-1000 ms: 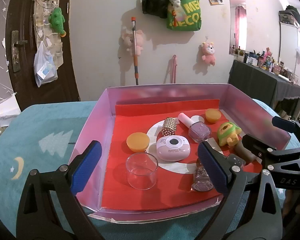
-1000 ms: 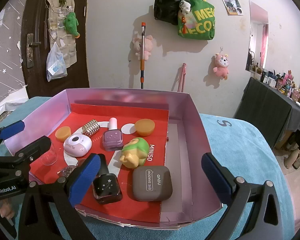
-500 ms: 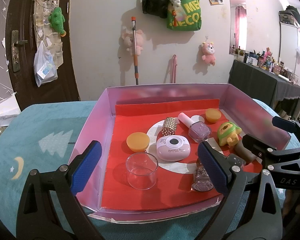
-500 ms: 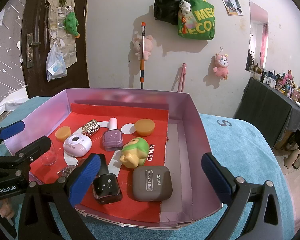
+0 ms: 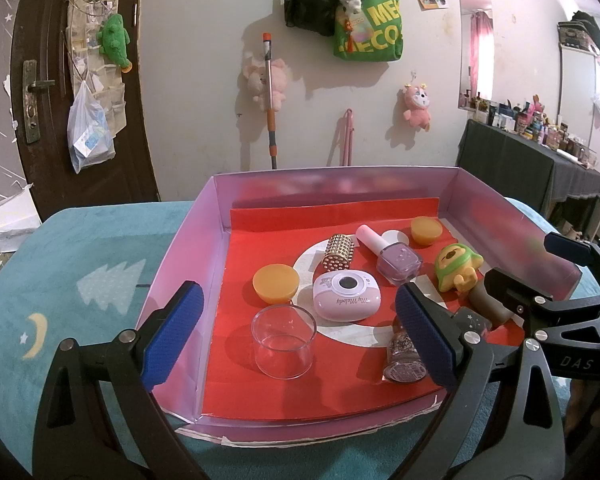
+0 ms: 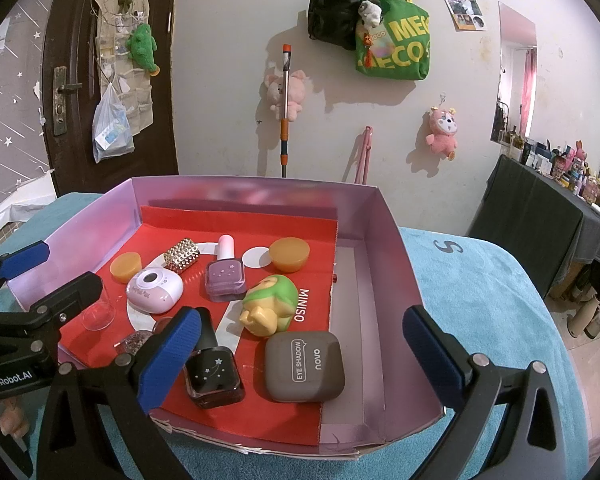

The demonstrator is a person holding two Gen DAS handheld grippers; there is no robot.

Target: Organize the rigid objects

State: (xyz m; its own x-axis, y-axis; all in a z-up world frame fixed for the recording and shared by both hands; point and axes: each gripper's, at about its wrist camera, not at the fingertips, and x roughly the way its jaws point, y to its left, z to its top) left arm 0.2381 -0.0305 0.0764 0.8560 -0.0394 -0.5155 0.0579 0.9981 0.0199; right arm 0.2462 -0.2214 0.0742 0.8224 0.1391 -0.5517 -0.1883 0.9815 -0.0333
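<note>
Seemingly untouched, clear cup [image 5: 283, 342] sits between left gripper's [image 5: 296, 340] fingers [image 5: 172, 334].

I see even, bright indoor light with soft shadows on the wall [image 5: 204, 80]. Fisheye bends both views, corners go black, and the box's [image 6: 236, 192] far wall looks blurred.

Glossy clear plastic cup [image 5: 283, 341], matt brown eyeshadow case [image 6: 305, 365], fuzzy teal cloth [image 6: 480, 292]
</note>
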